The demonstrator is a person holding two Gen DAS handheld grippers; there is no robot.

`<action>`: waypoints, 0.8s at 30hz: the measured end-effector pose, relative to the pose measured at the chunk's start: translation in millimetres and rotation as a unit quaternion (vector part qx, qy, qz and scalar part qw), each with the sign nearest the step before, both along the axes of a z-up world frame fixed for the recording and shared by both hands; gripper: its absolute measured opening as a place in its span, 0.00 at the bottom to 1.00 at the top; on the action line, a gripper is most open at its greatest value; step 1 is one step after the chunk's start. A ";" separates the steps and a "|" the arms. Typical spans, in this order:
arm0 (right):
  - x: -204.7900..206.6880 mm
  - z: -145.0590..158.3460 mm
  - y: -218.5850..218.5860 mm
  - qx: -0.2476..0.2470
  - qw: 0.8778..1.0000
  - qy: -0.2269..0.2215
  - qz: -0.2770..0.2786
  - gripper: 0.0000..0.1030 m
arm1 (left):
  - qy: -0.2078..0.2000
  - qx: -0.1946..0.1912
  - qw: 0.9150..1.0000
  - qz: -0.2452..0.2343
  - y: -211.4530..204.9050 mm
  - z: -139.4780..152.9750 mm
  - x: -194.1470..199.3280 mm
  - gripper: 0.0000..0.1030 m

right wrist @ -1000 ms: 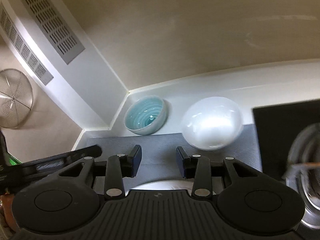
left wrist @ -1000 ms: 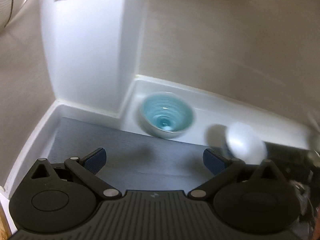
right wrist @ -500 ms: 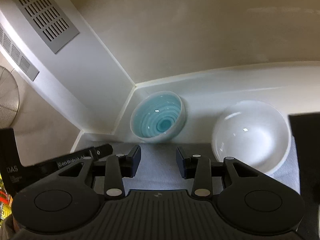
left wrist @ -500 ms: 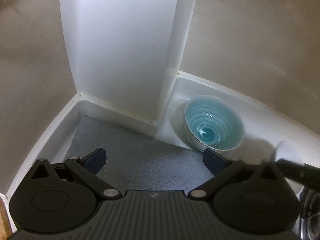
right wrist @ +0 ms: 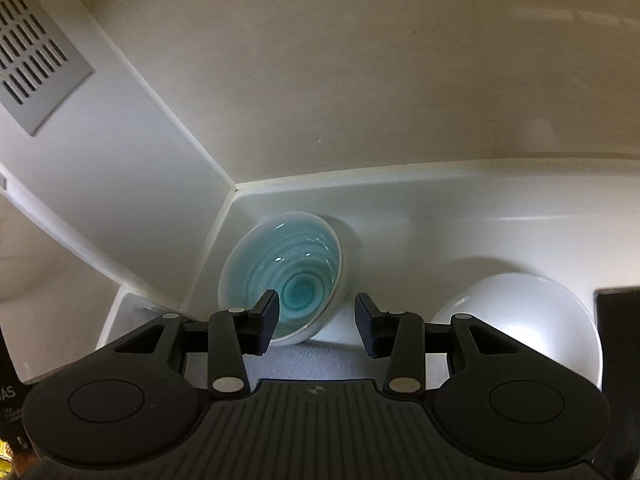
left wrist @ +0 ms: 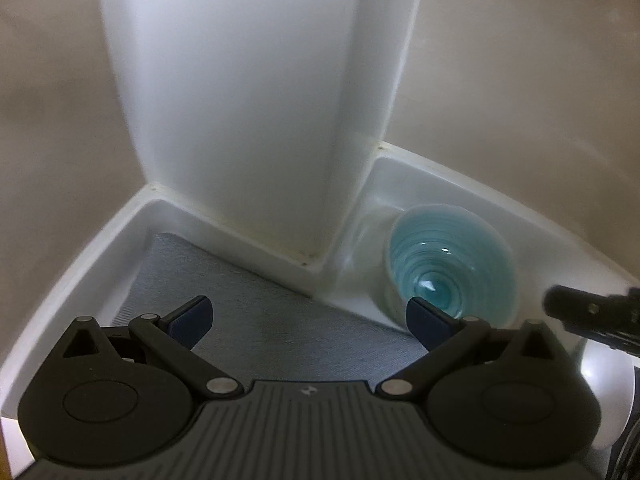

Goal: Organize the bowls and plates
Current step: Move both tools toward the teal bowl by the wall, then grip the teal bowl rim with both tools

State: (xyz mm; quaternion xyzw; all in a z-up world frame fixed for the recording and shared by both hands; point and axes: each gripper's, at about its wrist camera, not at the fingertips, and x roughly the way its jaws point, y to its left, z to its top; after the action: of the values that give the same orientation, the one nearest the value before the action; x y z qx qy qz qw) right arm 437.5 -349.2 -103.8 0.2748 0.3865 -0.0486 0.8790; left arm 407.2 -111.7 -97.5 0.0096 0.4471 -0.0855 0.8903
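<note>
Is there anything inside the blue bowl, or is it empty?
Empty. The blue bowl sits right way up in the corner, and you can see its swirly rings all the way down to the bottom, with nothing lying on them.

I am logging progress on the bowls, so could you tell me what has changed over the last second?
Both grippers closed in on the blue bowl. The right gripper now frames its near rim, jaws opening, nothing held. The left gripper stays wide open and empty. The blue bowl and the white bowl sit as before.

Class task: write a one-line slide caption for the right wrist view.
Right gripper, jaws opening and empty, nears the blue bowl; white bowl beside it.
</note>
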 end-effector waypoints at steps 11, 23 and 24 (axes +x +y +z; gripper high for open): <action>29.5 -22.1 -12.2 0.009 1.000 0.026 -0.010 0.43 | 0.050 -0.005 0.998 0.048 -8.9 -14.8 26.3 1.00; 44.4 -34.6 -17.0 0.016 0.999 0.041 -0.015 0.43 | 0.098 -0.048 0.992 0.066 -7.5 -28.7 45.8 1.00; 44.7 -35.2 -17.7 0.017 0.999 0.042 -0.015 0.43 | 0.100 -0.052 0.991 0.068 -6.0 -29.1 45.8 1.00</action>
State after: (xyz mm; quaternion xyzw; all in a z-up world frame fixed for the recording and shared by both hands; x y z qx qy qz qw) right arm 482.1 -366.9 -139.0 0.2928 0.4198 -0.0670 0.8565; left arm 453.0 -117.7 -126.6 -0.0756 0.5285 -0.0482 0.8442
